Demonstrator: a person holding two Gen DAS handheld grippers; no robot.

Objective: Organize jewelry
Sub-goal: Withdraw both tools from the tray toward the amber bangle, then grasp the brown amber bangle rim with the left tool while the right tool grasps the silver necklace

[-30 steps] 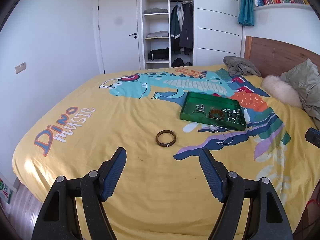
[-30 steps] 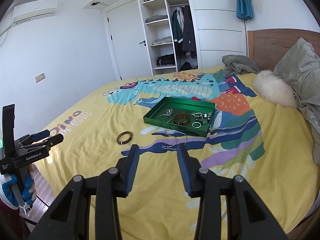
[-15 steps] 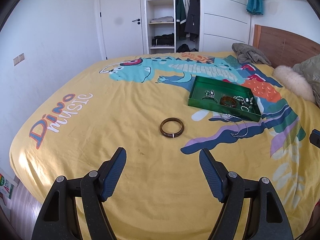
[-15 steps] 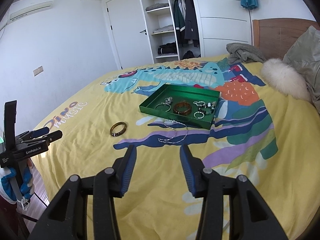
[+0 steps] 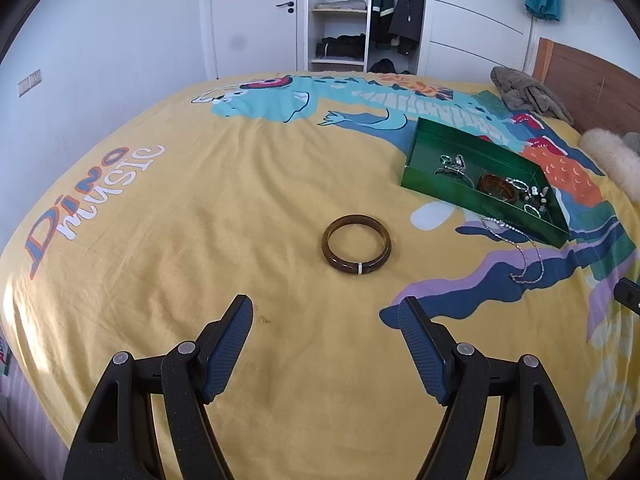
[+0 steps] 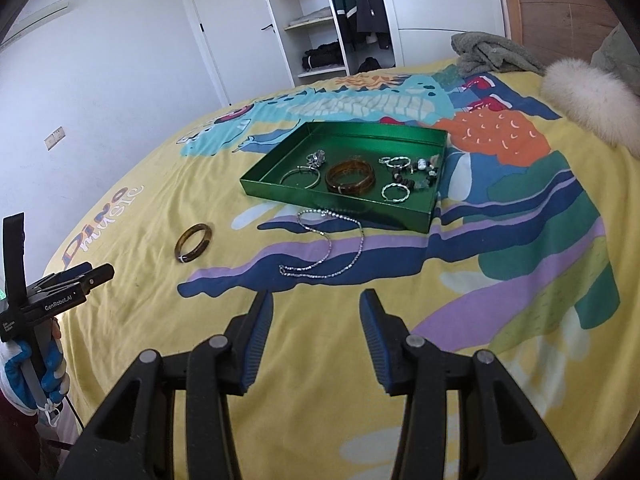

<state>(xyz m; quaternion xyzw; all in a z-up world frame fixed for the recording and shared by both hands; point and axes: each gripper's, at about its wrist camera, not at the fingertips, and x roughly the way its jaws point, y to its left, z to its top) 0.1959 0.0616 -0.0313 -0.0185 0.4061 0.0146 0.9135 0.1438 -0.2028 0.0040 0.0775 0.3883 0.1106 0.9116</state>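
Observation:
A brown bangle (image 5: 357,249) lies on the yellow bedspread, straight ahead of my open, empty left gripper (image 5: 326,312); it also shows in the right wrist view (image 6: 193,242). A silver chain necklace (image 6: 325,246) lies on the bedspread just ahead of my open, empty right gripper (image 6: 316,306); it also shows in the left wrist view (image 5: 516,246). Behind it stands a green tray (image 6: 332,200) holding a second brown bangle (image 6: 350,176), a silver bangle (image 6: 300,177), rings and beads. The tray shows at right in the left wrist view (image 5: 448,190).
A grey cloth (image 6: 490,54), a white fluffy pillow (image 6: 592,106) and a wooden headboard (image 6: 560,24) are at the far right. An open wardrobe (image 5: 360,16) and a door (image 5: 256,16) stand beyond the bed. The left gripper's body (image 6: 52,300) shows at the bed's left edge.
Both grippers have moved forward and lower toward the bed; the bangle and the necklace now appear closer. The right jaws have opened a little wider. The jewelry has not moved.

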